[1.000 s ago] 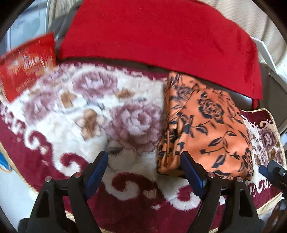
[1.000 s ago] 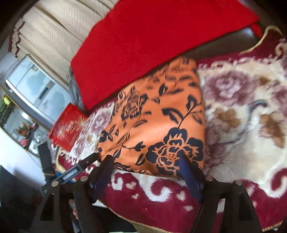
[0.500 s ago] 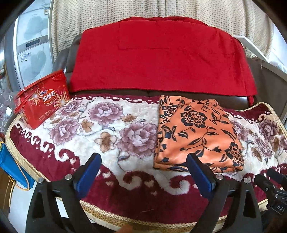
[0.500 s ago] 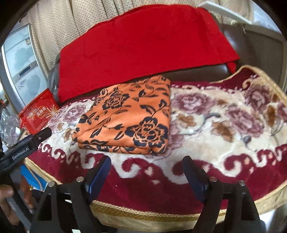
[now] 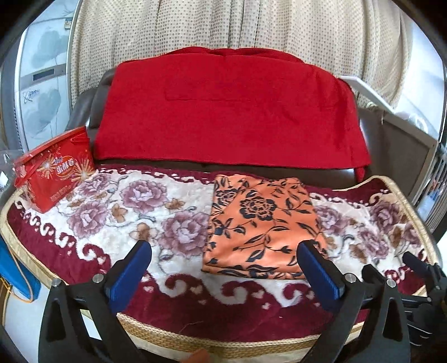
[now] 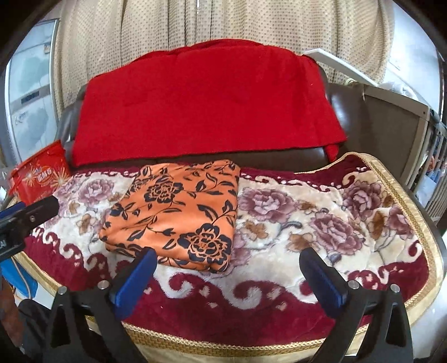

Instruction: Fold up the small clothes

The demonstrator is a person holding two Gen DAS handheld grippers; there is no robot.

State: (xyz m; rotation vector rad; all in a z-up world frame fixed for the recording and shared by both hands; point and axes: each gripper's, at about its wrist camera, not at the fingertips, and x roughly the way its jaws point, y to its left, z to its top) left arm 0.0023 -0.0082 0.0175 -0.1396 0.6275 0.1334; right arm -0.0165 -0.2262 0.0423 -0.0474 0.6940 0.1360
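The folded cloth (image 5: 262, 226) is orange with black flowers and leaves. The blanket (image 5: 156, 212) under it is cream with mauve roses, a maroon scrolled border and gold edging. At twelve o'clock lies a plain red cover (image 5: 229, 111) — behind it, a beige dotted curtain (image 5: 223, 25). The box (image 5: 54, 170) is red — starburst print.

The garment (image 5: 259, 223) was a piece of smooth orange cloth printed with dark navy roses, leaves and trailing stems. It lay folded into a flat, roughly rectangular packet, several layers thick, with the stacked edges showing along its near side and left side. It rested on the cream, flower-patterned middle of a plush blanket (image 5: 117, 212), its near edge close to the maroon scroll border and its far edge by the maroon strip at the back. In the right wrist view the packet (image 6: 178, 212) sat slightly skewed, its top surface mostly smooth.
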